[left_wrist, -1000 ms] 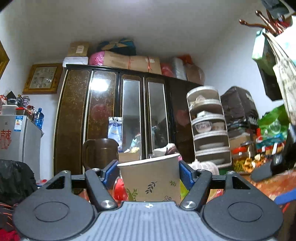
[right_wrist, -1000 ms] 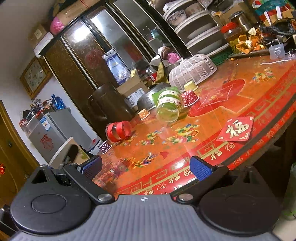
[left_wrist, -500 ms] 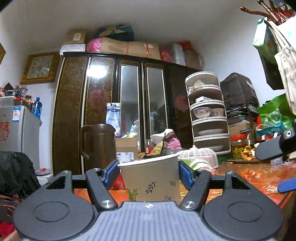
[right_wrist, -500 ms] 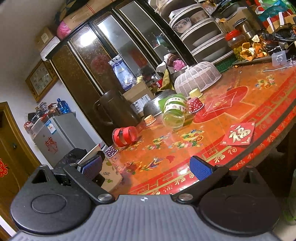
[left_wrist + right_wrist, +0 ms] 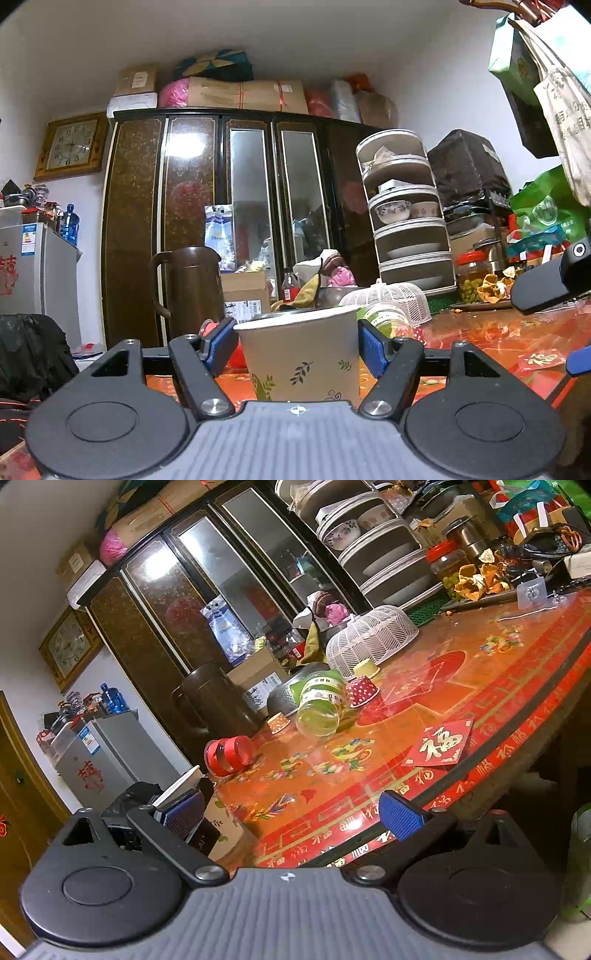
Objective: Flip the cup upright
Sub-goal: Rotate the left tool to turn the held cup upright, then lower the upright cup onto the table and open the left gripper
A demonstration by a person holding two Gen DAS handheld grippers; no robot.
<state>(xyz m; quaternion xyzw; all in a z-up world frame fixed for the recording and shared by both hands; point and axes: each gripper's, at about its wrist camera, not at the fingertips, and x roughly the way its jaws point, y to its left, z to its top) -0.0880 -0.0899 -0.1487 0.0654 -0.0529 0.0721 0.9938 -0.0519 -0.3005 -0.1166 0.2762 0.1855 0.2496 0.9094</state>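
The left hand-held gripper (image 5: 297, 349) clamps the cup (image 5: 301, 358) upright, rim up, above the counter (image 5: 480, 332); a brown jug (image 5: 190, 288) stands behind.

Dark mirrored wardrobe (image 5: 236, 206) against white wall; wall clock (image 5: 70, 146) left; grey fridge (image 5: 33, 280) below.

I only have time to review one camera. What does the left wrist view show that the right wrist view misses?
Only the left wrist view shows the left gripper shut on the paper cup, rim up. Only the right wrist view shows the right gripper open over the table edge, plus the red packet. Both show the tipped jar, the brown jug and the white food cover.
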